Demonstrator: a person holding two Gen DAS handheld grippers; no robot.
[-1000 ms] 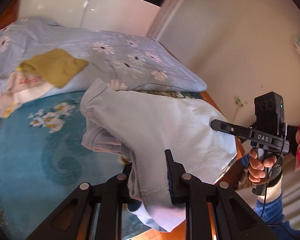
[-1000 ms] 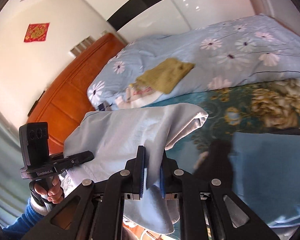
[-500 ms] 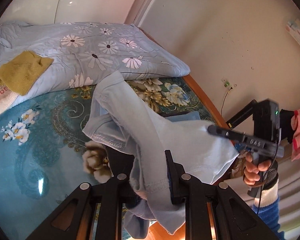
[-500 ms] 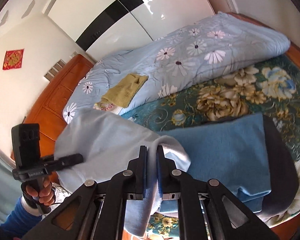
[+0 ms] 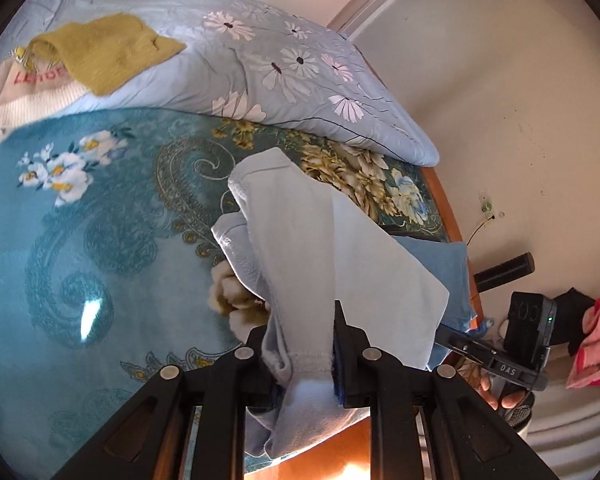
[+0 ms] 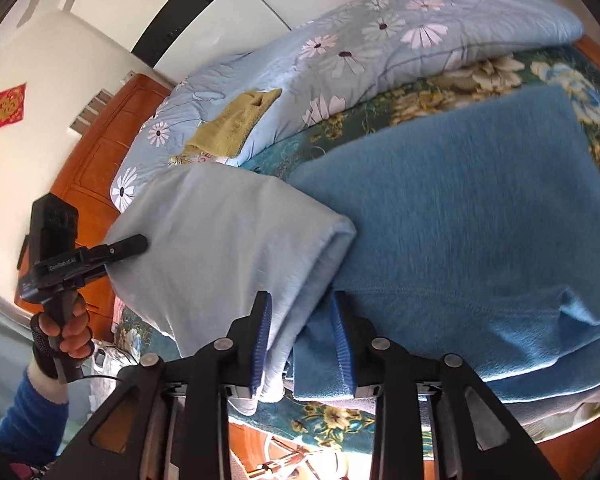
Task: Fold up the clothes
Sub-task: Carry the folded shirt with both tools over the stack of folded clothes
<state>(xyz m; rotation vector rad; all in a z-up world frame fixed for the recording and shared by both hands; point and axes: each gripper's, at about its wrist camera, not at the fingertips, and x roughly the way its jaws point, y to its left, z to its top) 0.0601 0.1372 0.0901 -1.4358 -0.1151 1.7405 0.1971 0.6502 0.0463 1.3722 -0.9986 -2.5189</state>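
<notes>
A pale blue garment [image 5: 320,248] hangs bunched between the fingers of my left gripper [image 5: 300,312], which is shut on its hem just above the teal bedspread. In the right wrist view the same garment [image 6: 228,240] stretches from the left gripper's fingers [image 6: 124,247] to my right gripper [image 6: 302,300]. The right gripper's jaws stand apart, and the garment's folded edge lies loose between them. That edge rests on a folded deeper-blue garment [image 6: 460,220], which lies flat at the bed's corner.
A flowered light-blue duvet [image 5: 284,56] is heaped along the far side, with a mustard cloth [image 5: 104,48] and a white garment with red lettering [image 5: 32,84] on it. The teal bedspread [image 5: 80,220] lies left. The wooden bed edge [image 5: 444,208] and wall are right, the headboard [image 6: 96,160] behind.
Both grippers carried the pale blue garment over the folded blue one and lowered it. The right gripper's fingers have opened and let go of the edge. The left still holds.
</notes>
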